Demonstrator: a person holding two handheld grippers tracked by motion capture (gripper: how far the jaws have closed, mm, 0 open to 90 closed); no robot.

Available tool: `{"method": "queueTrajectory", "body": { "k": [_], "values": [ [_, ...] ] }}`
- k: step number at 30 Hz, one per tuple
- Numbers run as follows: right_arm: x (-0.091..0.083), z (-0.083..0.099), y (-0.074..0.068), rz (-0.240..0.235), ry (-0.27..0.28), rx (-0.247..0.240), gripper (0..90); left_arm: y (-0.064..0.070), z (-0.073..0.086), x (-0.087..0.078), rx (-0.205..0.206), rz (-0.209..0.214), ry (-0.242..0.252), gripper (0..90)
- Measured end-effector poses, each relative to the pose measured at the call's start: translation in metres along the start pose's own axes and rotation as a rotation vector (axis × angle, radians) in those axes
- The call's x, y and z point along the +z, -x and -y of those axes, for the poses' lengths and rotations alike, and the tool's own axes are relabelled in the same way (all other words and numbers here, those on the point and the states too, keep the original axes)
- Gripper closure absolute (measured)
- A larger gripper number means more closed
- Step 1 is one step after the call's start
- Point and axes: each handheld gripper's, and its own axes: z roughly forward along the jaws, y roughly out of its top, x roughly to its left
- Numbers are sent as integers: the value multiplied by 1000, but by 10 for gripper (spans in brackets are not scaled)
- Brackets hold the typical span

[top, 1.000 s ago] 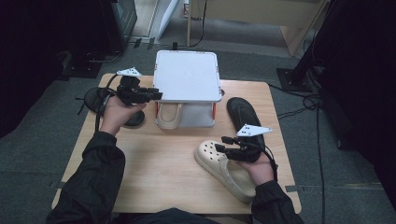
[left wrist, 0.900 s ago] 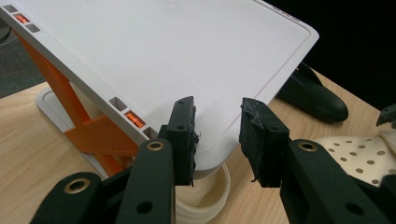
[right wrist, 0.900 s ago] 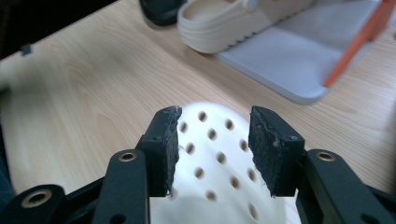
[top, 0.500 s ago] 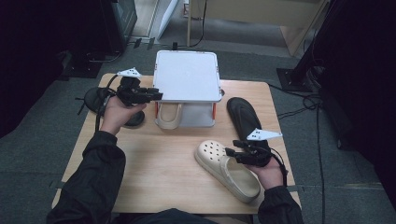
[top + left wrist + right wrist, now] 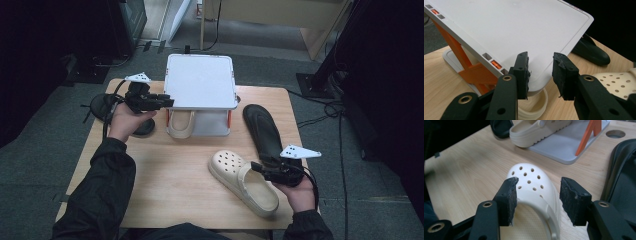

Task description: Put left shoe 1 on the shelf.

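Here, my right gripper (image 5: 256, 167) hangs released over the clog (image 5: 242, 182).
My left gripper (image 5: 167, 102) (also released) hovers beside the rack (image 5: 200, 82).

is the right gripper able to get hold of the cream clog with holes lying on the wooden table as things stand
Probably yes. The right gripper has its jaws open on either side of the cream perforated clog, at the opening's rim, with nothing between them. The black flat sandal lies beside it, clear of the jaws.
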Motion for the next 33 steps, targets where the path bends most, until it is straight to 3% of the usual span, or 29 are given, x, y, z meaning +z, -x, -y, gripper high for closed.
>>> {"method": "queueTrajectory", "body": {
  "k": [3, 12, 16, 21, 30, 33],
  "values": [
    [0, 4, 1, -20, -41, 11, 502, 0, 0, 0, -1, -2, 0, 660],
    [13, 11, 7, -12, -153, -85, 501, -1, 0, 1, -1, 0, 4, 669],
    [28, 13, 9, -27, -185, -78, 507, -1, 0, 2, -10, 3, 14, 673],
    [44, 12, 4, -2, -215, -138, 506, 0, 0, 3, -4, -2, 14, 675],
    [52, 11, 3, -1, -184, -59, 566, 1, 0, 7, -6, 13, 23, 669],
    [54, 9, 1, 5, -177, -55, 595, 1, 0, 7, -7, 14, 23, 669]
  ]
}}
